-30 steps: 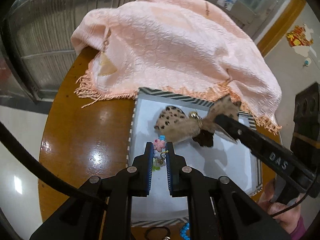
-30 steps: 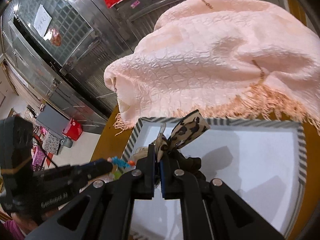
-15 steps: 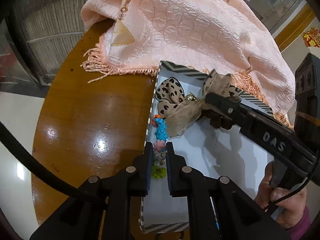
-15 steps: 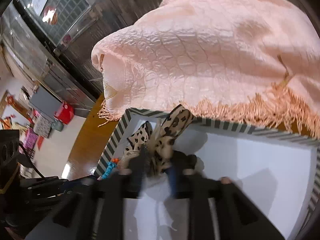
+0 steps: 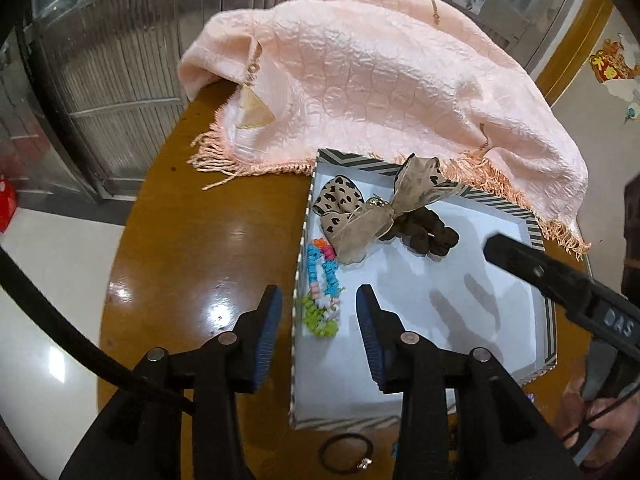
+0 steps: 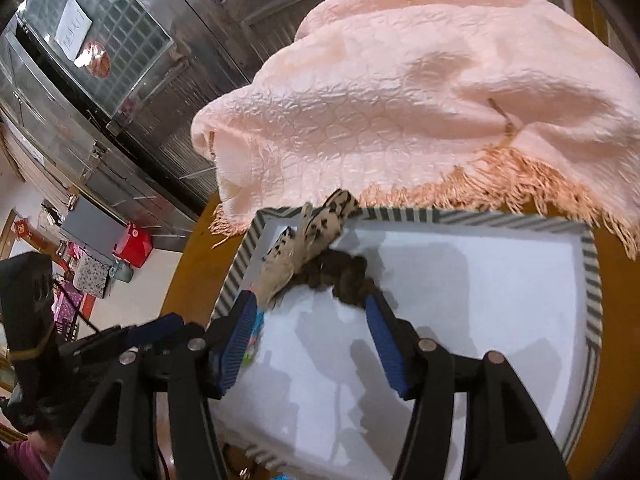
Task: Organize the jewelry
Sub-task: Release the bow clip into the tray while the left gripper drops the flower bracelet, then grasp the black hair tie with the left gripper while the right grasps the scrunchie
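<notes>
Only the left wrist view shows the bead bracelet in full: blue, pink, orange and green beads lying inside the striped tray, against its left wall. That view alone also shows a black hair tie on the brown counter just outside the tray's near edge. The left tool hangs released, jaws wide apart, one finger over the counter and the other over the tray, with the bracelet's green end just beyond the gap and nothing gripped.

The right wrist view hides most of the bracelet behind a finger; only a blurred sliver of colour shows. It gives the closer look at the leopard-print bow and the dark brown scrunchie touching it, both resting in the tray's far left corner. The right tool is released too, jaws spread and empty, just short of the scrunchie.

Counted: one bracelet, one bow, one scrunchie, one hair tie, one tray, one pink fringed cloth heaped behind it, its fringe overlapping the far rim
</notes>
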### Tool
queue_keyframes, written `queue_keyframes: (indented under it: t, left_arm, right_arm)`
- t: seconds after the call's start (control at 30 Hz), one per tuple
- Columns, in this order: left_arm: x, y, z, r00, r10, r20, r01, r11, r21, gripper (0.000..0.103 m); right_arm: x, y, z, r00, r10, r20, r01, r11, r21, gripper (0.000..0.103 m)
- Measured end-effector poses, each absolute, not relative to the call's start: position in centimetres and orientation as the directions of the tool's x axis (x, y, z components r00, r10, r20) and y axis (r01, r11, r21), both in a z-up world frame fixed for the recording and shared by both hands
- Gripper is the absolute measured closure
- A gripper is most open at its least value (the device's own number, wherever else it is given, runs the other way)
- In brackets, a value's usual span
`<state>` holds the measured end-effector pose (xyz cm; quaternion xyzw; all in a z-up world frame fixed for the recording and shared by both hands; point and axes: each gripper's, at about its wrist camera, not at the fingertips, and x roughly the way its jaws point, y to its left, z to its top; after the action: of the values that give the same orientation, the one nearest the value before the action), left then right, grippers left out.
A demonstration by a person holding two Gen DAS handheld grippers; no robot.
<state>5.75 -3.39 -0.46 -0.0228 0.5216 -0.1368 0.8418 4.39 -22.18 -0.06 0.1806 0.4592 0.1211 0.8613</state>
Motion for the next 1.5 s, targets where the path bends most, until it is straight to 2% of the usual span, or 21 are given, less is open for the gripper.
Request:
queue_keyframes:
  t: [0.47,0.97,1.33,1.43,1.5]
  left_arm:
    - [-0.5,-2.1,1.1,0.454,-0.233,-0.860,0.257,0.958,-0.124,0.067]
    - [-5.5,-0.7,-0.1,0.435,-0.227,-0.871,0.278,0.954,-0.110,0.067]
    - [-7.0,0.7,-3.2,0.324,-0.305,-0.896,0.275,0.936,-0.219,0.067]
    - [-7.0,0.6,-4.5,0.301,-0.310,-0.902,0.266,0.935,-0.233,0.067]
    - [-7.0,0.4,-5.0,0.300,-0.305,-0.904,0.262,0.937,-0.229,0.067]
  right_arm:
    - [-5.1,-20.0,2.5,0.583,0.336,-0.740,-0.112,0.935,0.337,0.042]
    - [-12.0,-18.9,1.9,0.580,0.303,-0.756,-0.110,0.949,0.296,0.042]
    - [-15.6,-19.1,0.5,0.564,0.297,-0.771,-0.100,0.951,0.294,0.042]
    - [-15.9,-18.6,-0.1,0.553,0.291,-0.781,-0.116,0.955,0.273,0.046]
    - [-15.9,-18.4,-0.4,0.550,0.277,-0.788,-0.120,0.960,0.254,0.053]
